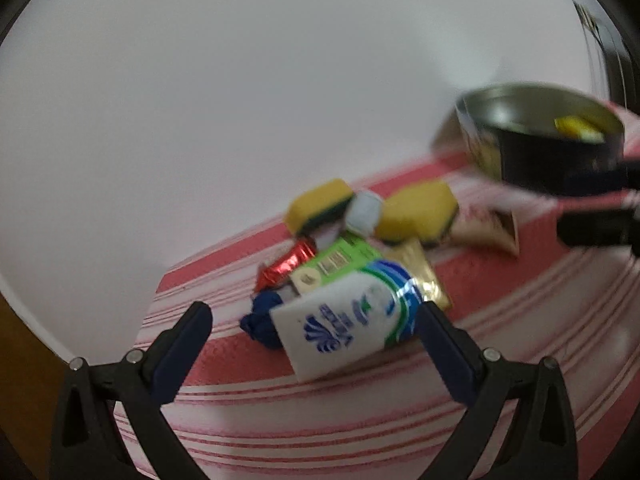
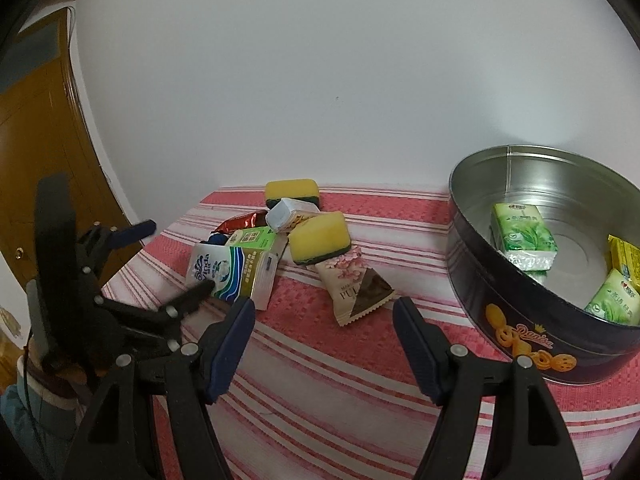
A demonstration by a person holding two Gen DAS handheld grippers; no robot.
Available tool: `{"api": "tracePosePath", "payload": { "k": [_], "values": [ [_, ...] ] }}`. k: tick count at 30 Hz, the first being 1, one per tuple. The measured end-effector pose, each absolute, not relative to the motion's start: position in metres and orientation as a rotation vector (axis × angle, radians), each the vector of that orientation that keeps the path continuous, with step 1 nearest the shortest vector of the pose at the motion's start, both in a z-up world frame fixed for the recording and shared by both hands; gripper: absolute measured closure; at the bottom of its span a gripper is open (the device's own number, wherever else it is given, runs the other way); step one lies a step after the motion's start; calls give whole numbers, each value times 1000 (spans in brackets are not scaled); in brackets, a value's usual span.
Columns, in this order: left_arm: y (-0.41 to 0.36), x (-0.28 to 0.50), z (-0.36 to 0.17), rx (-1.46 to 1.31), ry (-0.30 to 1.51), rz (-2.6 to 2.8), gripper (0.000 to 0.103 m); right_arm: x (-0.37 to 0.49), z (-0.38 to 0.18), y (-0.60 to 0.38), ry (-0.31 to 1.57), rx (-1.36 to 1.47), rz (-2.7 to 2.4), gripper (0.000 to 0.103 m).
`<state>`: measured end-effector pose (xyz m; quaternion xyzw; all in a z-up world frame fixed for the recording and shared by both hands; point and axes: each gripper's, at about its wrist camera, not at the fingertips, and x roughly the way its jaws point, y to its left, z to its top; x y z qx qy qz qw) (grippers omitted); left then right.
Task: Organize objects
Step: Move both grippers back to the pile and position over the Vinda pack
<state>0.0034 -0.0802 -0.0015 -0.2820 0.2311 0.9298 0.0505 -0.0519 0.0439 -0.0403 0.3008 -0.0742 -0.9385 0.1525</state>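
A heap of small things is seen on the red-and-white striped cloth (image 2: 320, 360) of the table: a white-and-blue tissue pack (image 1: 352, 320) at the front, a green pack (image 1: 340, 260) behind it, two yellow sponges (image 2: 318, 238), a red foil wrapper (image 1: 286, 266) and a pink snack packet (image 2: 352, 284). The left gripper (image 1: 316, 320) is held wide open, its jaws set to either side of the tissue pack without a grip. The right gripper (image 2: 324, 316) is likewise open and holds nothing, just before the snack packet. The round tin (image 2: 520, 320) stands to the right, with green tissue packs (image 2: 522, 236) inside.
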Motion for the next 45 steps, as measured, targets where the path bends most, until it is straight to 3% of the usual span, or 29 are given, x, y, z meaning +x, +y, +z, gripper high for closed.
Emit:
{"api": "tracePosePath", "payload": {
  "k": [4,7,12,17,22,25,27,29,32,42,45],
  "values": [
    [-83,-8,-4,-957,530,2790,0,-53,-41,42,-201,871,-2685,30],
    [-80,-5,-4,-916,508,2798,0,-52,-42,43,-203,871,-2683,30],
    [-65,-1,-7,-777,735,2720,0,-54,-43,45,-231,890,-2677,30],
    [-76,-27,-25,-926,847,2498,5,-55,-43,49,-252,904,-2682,30],
    [-66,-33,-25,-887,1067,2286,6,-57,-44,48,-247,913,-2676,30],
    [-62,-41,-24,-900,1107,2215,5,-57,-44,48,-250,915,-2676,30],
    [-66,-50,-23,-942,1039,2211,9,-57,-44,48,-253,917,-2673,30],
    [-75,-56,-20,-1004,891,2203,26,-57,-44,49,-254,914,-2677,30],
    [-87,-55,-21,-1027,716,2254,40,-56,-44,50,-258,907,-2682,30],
    [-93,-33,-21,-1202,383,2561,43,-61,-45,55,-265,920,-2699,29],
    [-104,-35,-23,-1289,288,2609,29,-63,-47,54,-269,934,-2692,30]
  ]
}}
